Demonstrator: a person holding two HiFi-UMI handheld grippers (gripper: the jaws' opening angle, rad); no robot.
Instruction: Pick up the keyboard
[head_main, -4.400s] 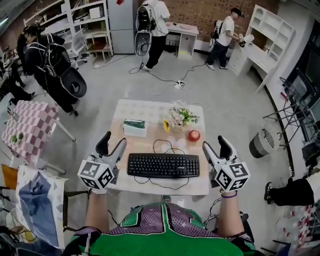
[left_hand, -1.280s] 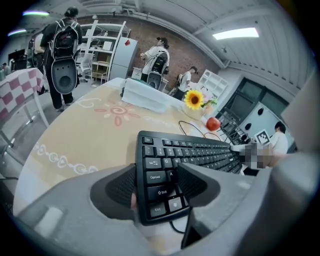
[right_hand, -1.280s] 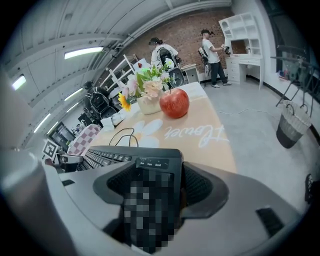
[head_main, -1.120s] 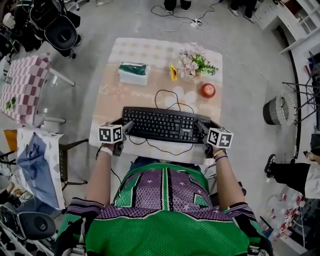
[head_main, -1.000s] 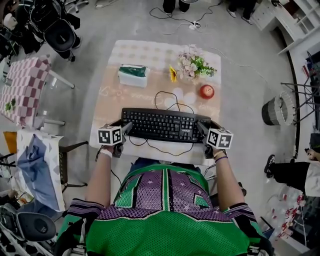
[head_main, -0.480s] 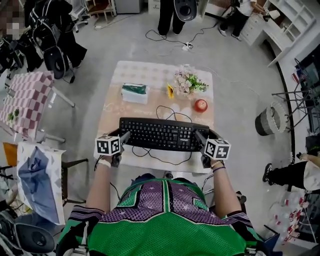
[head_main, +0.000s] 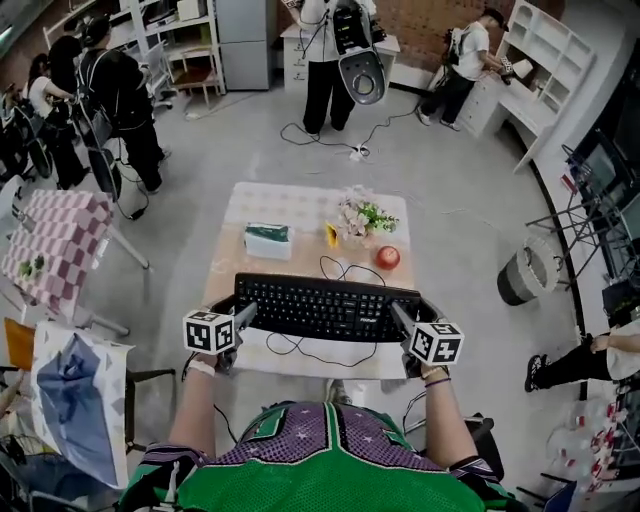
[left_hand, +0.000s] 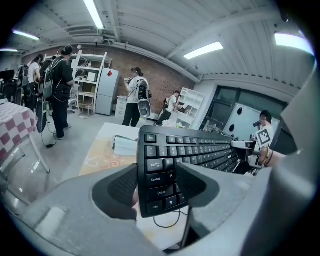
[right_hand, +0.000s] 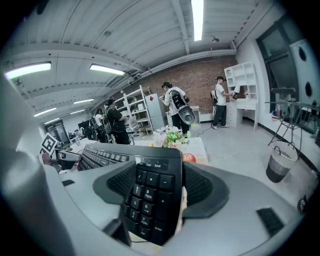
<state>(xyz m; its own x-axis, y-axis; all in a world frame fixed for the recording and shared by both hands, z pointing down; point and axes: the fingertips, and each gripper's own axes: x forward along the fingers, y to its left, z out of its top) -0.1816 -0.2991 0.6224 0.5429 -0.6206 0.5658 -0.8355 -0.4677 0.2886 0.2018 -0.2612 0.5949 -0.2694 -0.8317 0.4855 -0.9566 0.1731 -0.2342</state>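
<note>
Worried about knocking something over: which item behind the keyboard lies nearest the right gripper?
The red apple, rightmost of them; the flowers and the green-topped box sit further left.

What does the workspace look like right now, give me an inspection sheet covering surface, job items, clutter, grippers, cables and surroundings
Surface: table under a pale patterned cloth.
Job's things: keyboard, gripped at both ends, apparently raised off the table.
Clutter: tissue box, flowers and apple behind the keyboard.
Grippers: left gripper has its jaws shut on the keyboard's left end; right gripper has its jaws shut on the number-pad end.
Cables: keyboard cable loops over the tabletop; floor cables beyond the table.
Surroundings: waste bin to the right; people by shelves.
</note>
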